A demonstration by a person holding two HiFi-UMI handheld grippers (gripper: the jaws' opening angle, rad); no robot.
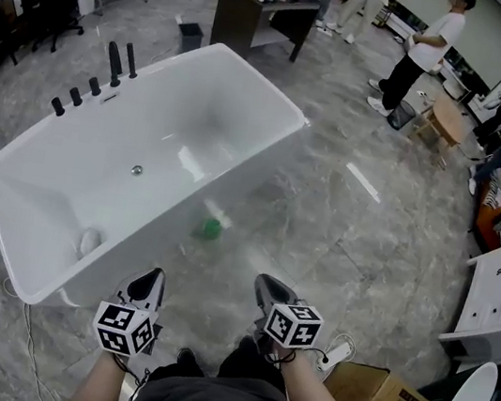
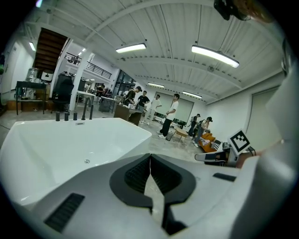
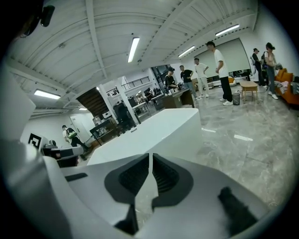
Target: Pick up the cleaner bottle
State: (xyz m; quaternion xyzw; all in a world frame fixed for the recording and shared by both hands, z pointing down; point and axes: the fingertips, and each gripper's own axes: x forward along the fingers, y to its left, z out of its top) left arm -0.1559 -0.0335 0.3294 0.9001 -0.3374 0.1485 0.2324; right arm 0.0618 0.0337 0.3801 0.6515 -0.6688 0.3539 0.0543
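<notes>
Approach step: left gripper (image 1: 150,277) and right gripper (image 1: 266,287) fingers together, empty; next move likely requires opening one toward the cleaner bottle (image 1: 211,227) beside the bathtub (image 1: 254,67)

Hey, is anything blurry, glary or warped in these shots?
Head view: the bottle by the tub is smeared soft, and the floor shows glare streaks. Both gripper views: fisheye bending, black corners, and bright ceiling lights.
</notes>
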